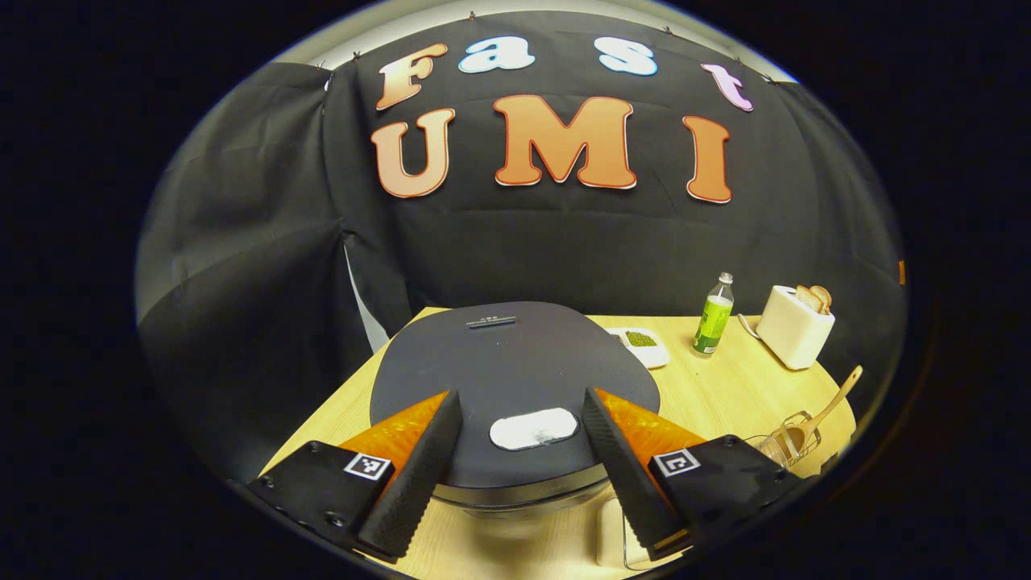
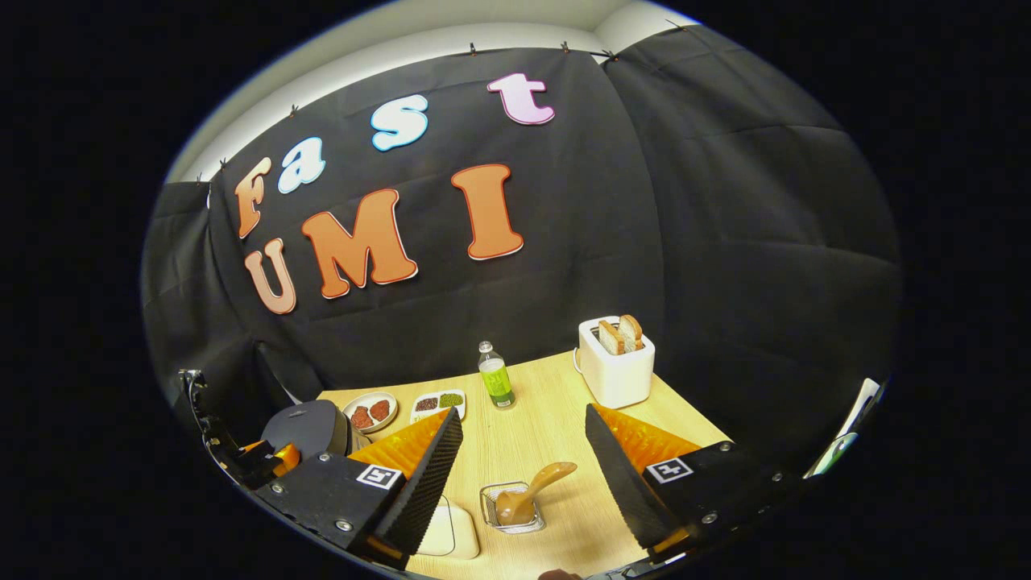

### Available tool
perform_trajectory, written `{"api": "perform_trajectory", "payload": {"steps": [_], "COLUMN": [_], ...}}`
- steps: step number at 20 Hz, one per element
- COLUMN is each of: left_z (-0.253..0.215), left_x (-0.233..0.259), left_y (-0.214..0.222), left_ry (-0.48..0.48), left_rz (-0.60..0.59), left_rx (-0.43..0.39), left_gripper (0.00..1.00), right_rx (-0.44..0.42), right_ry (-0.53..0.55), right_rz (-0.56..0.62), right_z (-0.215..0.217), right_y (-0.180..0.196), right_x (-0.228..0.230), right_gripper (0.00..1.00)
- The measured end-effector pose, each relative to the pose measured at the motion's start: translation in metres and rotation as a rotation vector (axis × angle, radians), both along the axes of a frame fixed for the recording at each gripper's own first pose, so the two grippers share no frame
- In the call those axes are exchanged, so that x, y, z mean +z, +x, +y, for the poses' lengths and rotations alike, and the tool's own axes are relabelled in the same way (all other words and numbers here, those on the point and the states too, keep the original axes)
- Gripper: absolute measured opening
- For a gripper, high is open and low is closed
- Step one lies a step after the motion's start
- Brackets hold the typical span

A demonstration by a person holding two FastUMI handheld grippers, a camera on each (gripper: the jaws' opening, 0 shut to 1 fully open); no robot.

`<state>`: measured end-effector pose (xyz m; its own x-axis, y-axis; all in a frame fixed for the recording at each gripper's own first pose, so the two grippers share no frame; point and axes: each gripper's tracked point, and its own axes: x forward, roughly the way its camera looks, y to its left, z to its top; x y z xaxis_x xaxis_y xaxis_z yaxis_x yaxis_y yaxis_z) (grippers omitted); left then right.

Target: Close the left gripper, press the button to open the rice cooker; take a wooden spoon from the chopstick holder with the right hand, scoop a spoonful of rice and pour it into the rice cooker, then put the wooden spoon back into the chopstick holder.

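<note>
The rice cooker stands right in front of my left gripper, its dark grey lid down. The white oval button lies at the lid's near edge, between and just beyond the open fingers, which do not touch it. The wooden spoon stands in the wire chopstick holder at the far right. In the right gripper view, my right gripper is open above the table. The spoon leans in the holder just ahead between its fingers, untouched. The cooker sits far left.
A white toaster holding bread stands at the back right, with a green bottle beside it. A round plate and a white dish hold dark and green bits. A cream block lies beside the holder. The other gripper shows by the cooker.
</note>
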<state>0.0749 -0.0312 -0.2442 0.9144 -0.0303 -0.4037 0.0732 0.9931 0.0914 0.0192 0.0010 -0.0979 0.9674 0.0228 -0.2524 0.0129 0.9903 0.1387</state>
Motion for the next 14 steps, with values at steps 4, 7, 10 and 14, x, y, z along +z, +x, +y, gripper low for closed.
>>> {"api": "perform_trajectory", "payload": {"steps": [4, 7, 10, 14], "left_z": [-0.001, -0.003, 0.002, 0.002], "left_x": [-0.006, -0.005, -0.002, 0.046], "left_y": [-0.003, 0.0, -0.001, 0.003], "left_ry": [0.019, 0.036, 0.025, -0.035], "left_rz": [-0.001, 0.022, 0.106, 0.072], "left_rx": [-0.005, -0.019, -0.015, -0.008], "left_gripper": [1.0, 0.96, 0.98, 1.0], "right_rx": [-0.002, 0.002, 0.003, 0.003], "right_ry": [-0.005, -0.018, -0.032, -0.047], "right_rz": [0.003, 0.001, -0.019, -0.058], "right_z": [-0.001, 0.0, -0.003, -0.006], "right_y": [-0.001, -0.001, 0.002, 0.009], "right_x": [-0.004, -0.002, 0.009, 0.028], "right_gripper": [0.95, 0.95, 0.95, 0.95]}}
